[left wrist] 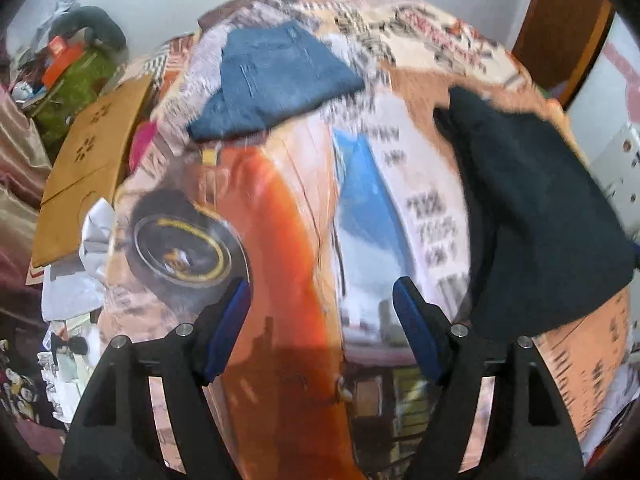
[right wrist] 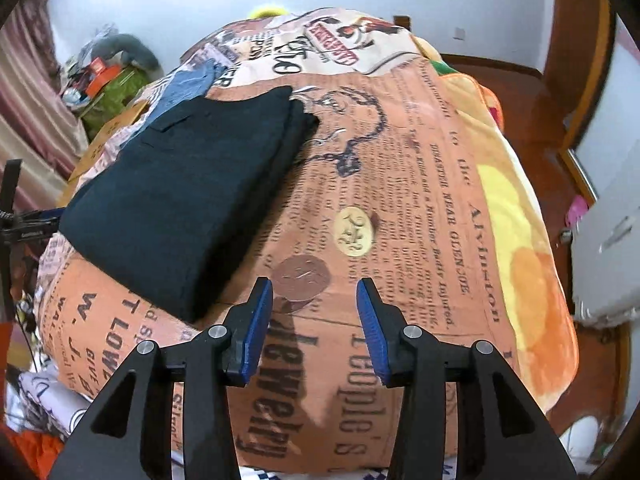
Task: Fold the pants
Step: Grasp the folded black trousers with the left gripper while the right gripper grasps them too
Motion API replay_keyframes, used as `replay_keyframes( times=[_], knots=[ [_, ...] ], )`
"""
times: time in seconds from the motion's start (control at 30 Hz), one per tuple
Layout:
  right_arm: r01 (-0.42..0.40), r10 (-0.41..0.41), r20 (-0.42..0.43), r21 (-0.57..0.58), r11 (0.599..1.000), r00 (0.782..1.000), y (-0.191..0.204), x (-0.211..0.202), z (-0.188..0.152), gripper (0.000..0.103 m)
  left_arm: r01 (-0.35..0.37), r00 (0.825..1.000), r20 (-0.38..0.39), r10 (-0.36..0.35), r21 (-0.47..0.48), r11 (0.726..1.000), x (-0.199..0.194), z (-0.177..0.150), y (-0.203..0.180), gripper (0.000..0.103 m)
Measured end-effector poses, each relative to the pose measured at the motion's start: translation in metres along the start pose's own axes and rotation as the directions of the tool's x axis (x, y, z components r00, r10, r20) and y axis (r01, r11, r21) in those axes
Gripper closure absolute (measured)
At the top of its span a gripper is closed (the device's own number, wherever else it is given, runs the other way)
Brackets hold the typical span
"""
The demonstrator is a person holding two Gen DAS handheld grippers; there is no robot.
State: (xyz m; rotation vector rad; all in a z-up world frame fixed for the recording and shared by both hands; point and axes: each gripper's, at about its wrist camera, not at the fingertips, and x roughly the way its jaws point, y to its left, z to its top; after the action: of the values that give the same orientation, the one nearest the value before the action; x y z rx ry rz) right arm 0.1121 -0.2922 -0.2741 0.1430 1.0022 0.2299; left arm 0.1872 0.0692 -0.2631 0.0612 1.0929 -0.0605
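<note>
Dark pants (right wrist: 180,196) lie folded into a neat rectangle on the printed bedspread (right wrist: 400,184); they also show at the right of the left wrist view (left wrist: 536,216). A folded blue denim garment (left wrist: 276,80) lies further back, its edge peeking out behind the dark pants in the right wrist view (right wrist: 188,84). My left gripper (left wrist: 322,320) is open and empty above the bedspread, left of the dark pants. My right gripper (right wrist: 316,320) is open and empty, just right of the pants' near corner.
A cardboard box (left wrist: 88,160) and a heap of clutter (left wrist: 76,72) sit beside the bed on the left. A yellow-orange blanket (right wrist: 520,240) edges the bed on the right, with wooden floor (right wrist: 532,92) and a white cabinet (right wrist: 608,248) beyond.
</note>
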Motion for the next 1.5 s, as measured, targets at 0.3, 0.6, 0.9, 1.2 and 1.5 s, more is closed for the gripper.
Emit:
replay_keyframes(
  times=[0.3,0.6,0.9,1.2,1.5],
  knots=[
    [-0.001,0.006,0.143,-0.03,1.0,0.99,0.013,-0.014,0.037,0.036,0.127,0.989,0.074,-0.129,0.04,0.991,-0.016,0.058,-0.036,0.028],
    [-0.091,0.091,0.075,-0.011,0.996,0.993,0.019,0.025,0.055,0.036,0.221,0.975,-0.05,-0.216,0.162,0.962,0.034,0.091,-0.095,0.021],
    [-0.244,0.251,-0.036,0.144,0.959,0.967,0.002,0.069,0.054,0.036,0.326,0.934,-0.211,-0.287,0.182,0.928,0.081,0.098,-0.121,0.02],
    [-0.309,0.32,-0.057,0.143,0.94,0.946,0.006,0.09,0.071,0.031,0.431,0.877,-0.298,-0.376,0.145,0.891,0.105,0.114,-0.13,0.013],
    [-0.341,0.351,-0.074,0.123,0.932,0.933,0.01,0.104,0.088,0.042,0.447,0.868,-0.305,-0.392,0.137,0.884,0.118,0.127,-0.147,0.012]
  ],
)
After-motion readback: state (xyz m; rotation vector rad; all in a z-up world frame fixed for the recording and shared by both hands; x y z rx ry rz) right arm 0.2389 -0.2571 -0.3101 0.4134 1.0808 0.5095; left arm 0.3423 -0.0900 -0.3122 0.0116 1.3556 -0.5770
